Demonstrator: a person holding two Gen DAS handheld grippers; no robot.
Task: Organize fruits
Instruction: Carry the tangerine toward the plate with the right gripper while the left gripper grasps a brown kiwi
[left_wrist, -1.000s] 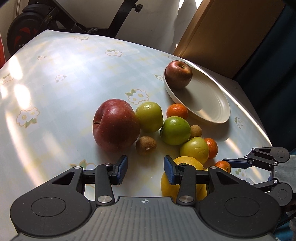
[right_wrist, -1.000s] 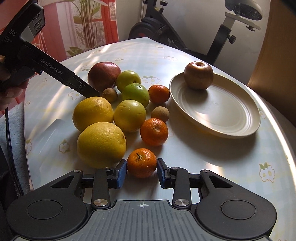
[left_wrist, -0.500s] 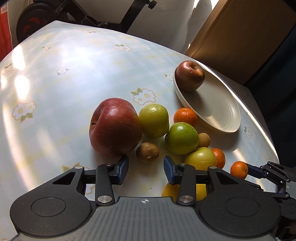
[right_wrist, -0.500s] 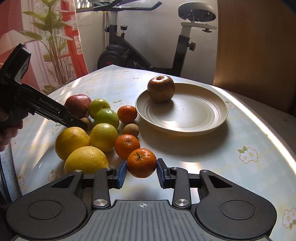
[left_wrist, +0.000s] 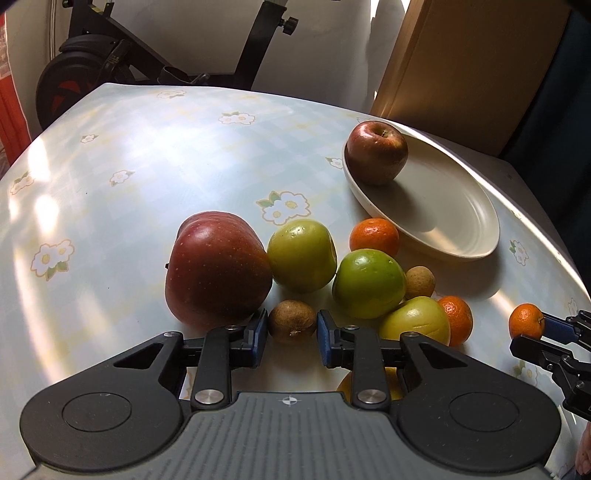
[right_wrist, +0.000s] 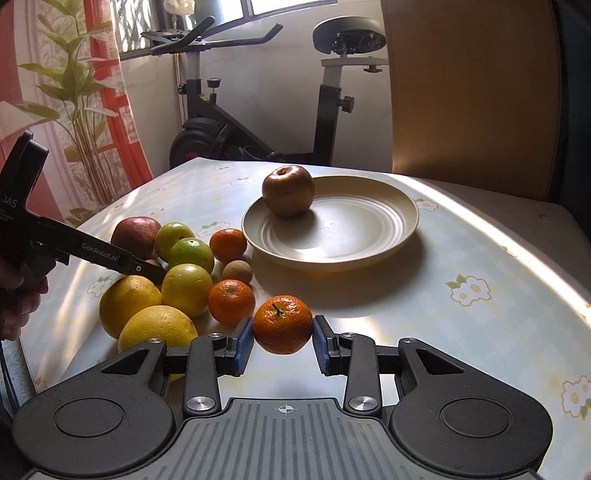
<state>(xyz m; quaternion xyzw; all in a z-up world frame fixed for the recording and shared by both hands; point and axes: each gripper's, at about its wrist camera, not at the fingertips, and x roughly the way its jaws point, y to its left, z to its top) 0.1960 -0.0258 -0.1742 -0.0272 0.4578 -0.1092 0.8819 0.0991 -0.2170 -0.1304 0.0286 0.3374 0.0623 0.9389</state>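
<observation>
While the right gripper (right_wrist: 283, 343) holds a mandarin (right_wrist: 282, 324) clear of the table (right_wrist: 480, 258), the left gripper (left_wrist: 291, 334) has just been closing its jaws about a small brown fruit (left_wrist: 291, 321), which sits between the pads; whether they press it yet I cannot quite tell, though they look to touch it on both sides.

That brown fruit lies tight among neighbours: the big red apple (left_wrist: 218, 269) is just to its left and a green apple (left_wrist: 369, 282) is to the far right. If the left gripper lifts at a slant, a finger could nudge the red apple and set the round fruits rolling across the smooth cloth. The brown fruit is small and hard-looking, so a shallow hold might let it squirt out.

The mandarin is pinched at its widest part, which seems secure, but its soft skin could give under a jolt. The plate (right_wrist: 388, 236) lies further off, with an apple (right_wrist: 288, 190) on its far left side. Dropped from height, the mandarin might bounce off the rim, or roll against that apple and shift it.
</observation>
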